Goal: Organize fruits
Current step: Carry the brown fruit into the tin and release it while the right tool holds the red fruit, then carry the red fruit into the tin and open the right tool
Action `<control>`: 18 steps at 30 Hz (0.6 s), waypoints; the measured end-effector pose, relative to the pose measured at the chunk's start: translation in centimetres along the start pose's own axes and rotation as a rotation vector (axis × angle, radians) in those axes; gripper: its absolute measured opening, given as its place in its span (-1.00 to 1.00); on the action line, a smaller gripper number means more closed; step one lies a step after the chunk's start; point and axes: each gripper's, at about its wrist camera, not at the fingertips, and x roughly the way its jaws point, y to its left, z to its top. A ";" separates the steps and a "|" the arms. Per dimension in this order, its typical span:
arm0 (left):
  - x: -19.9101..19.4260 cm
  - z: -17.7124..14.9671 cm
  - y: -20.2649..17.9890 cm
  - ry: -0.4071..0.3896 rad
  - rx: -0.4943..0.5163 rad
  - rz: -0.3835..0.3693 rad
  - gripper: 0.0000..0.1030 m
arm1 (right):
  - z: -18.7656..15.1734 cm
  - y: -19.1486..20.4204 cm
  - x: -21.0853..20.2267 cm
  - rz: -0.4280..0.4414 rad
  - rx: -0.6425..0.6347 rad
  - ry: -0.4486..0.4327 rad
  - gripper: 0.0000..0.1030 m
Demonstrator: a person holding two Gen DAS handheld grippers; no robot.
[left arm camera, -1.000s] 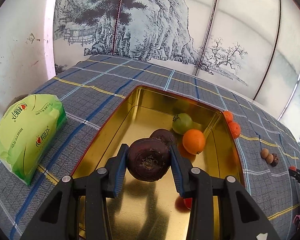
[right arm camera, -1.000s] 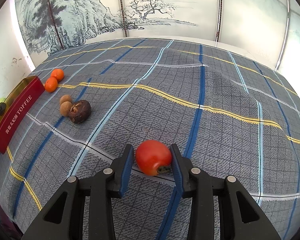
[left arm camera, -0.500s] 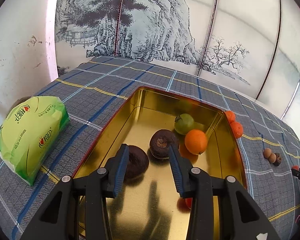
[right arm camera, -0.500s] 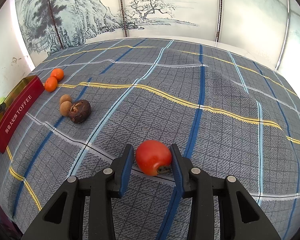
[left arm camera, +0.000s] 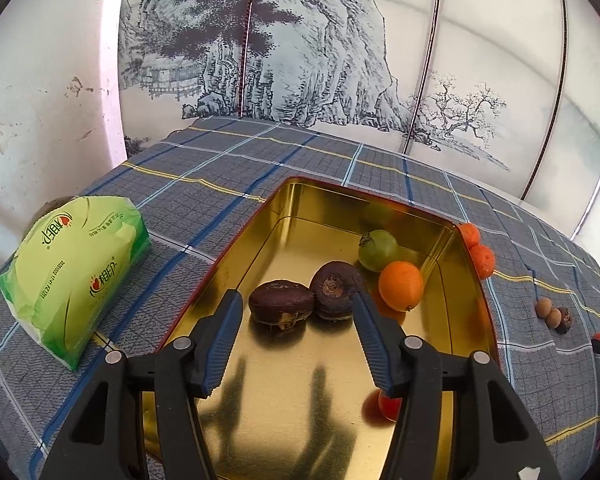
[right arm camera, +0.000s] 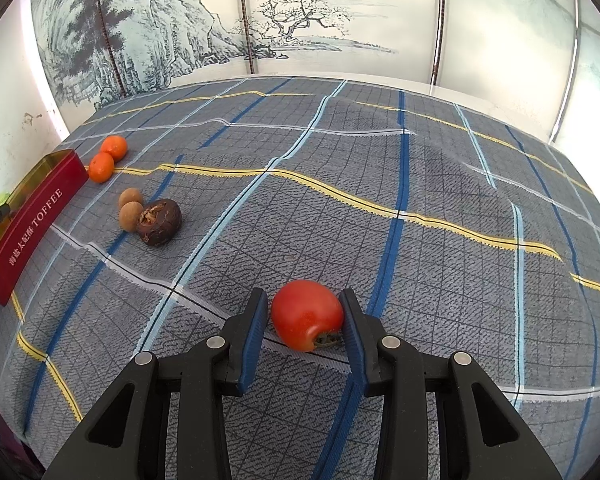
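Over the tin [left arm camera: 236, 264], the left gripper [left arm camera: 298, 338] is opening, empty; the right gripper [right arm camera: 304, 326] is clenching a tomato [right arm camera: 306, 314].

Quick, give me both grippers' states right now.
Left gripper: jaws opening, holding nothing; the dark brown fruit lies free in the gold tin.
Right gripper: shut on the red tomato, which rests on the cloth.

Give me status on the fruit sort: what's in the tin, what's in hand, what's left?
Done: tin holds two dark fruits, a green one, an orange and something red by the near wall. In hand: left gripper is opening, empty; right gripper is shut on the tomato. Left on the cloth: two tangerines, two small brown fruits, one dark fruit.
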 end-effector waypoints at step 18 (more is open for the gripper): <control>-0.4 0.2 0.3 -0.018 -0.014 0.008 0.21 | 2.9 8.3 -3.6 0.146 -0.097 -0.068 -0.33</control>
